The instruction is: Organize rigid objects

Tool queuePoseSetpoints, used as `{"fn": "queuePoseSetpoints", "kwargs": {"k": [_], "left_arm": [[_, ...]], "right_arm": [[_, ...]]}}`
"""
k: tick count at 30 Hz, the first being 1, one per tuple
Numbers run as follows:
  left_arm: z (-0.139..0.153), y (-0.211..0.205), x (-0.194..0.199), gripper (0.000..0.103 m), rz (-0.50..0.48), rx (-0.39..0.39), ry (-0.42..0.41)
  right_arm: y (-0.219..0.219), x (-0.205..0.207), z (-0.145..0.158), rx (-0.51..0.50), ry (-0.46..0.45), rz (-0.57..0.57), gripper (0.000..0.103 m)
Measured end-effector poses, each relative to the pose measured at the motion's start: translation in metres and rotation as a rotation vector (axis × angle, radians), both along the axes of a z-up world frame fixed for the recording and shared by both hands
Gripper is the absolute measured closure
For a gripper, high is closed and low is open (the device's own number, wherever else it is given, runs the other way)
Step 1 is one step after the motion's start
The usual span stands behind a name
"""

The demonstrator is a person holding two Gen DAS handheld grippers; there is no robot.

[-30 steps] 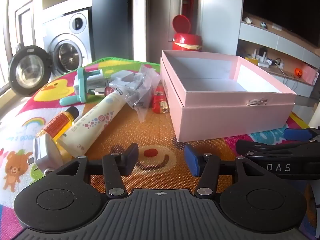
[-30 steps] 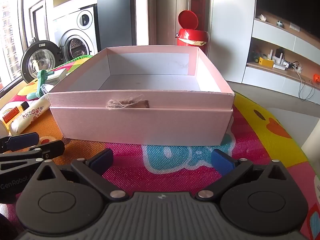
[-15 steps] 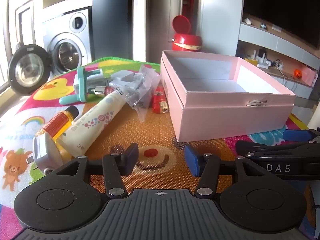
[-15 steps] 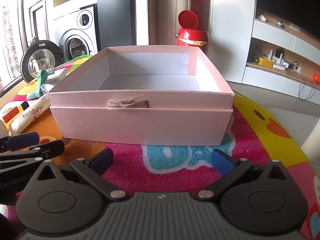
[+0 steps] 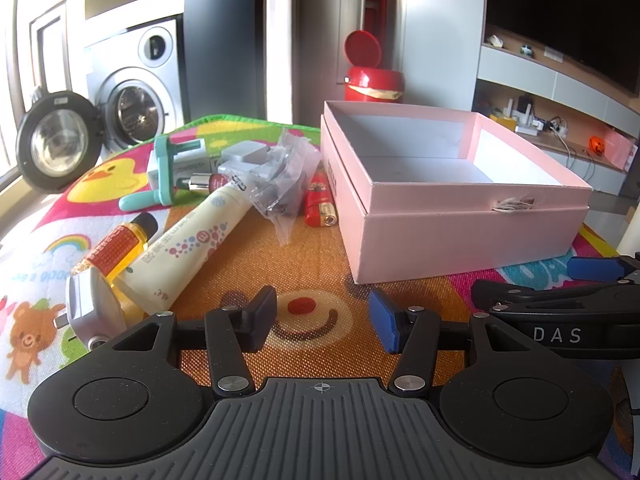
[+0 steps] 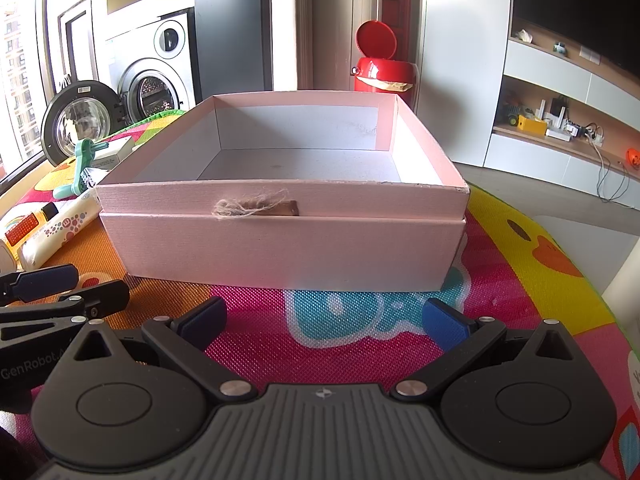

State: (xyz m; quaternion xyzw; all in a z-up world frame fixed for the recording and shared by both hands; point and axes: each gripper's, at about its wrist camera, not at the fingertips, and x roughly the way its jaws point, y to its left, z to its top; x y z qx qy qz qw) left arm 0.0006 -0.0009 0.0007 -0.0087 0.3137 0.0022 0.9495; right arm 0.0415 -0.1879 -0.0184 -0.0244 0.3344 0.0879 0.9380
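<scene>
Lying beyond parted jaws: pink box (image 6: 280,240)

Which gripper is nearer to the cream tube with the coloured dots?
Left. The left gripper sits open just short of the cream tube, which lies ahead to its left. The right gripper faces the pink box, with the tube far off to its left.

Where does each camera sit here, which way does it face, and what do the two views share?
Left wrist: low over the play mat, facing the pile with the cream tube; shows the open left tool and the right tool.
Right wrist: low, facing the pink box; shows the open right tool.
Shared: box, tube, mat.
</scene>
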Motion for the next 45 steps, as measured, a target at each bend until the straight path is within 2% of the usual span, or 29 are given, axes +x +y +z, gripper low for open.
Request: {"fn": "queuePoseSetpoints", "kwargs": {"k": [35,38,42,45], "left_arm": [[0.0,-0.001,-0.001,0.046,-0.001,0.028,-0.003],[0.001,0.0,-0.001,0.048,-0.002,0.011,-0.005],[0.007,0.01,-0.01,0.052,-0.028,-0.066,-0.029],[0.025,0.023,-0.03,0.052,-0.022,-0.075,-0.092]], "right_arm": [[0.0,-0.001,-0.001,0.001,0.002,0.0,0.0],[-0.001,0.001,0.001,-0.003,0.024,0.009,0.0],[-0.003,0.008,0.006,-0.011,0.077,0.054,0.0],[-0.003,0.009,0.007,-0.02,0.094,0.075,0.0]]}}
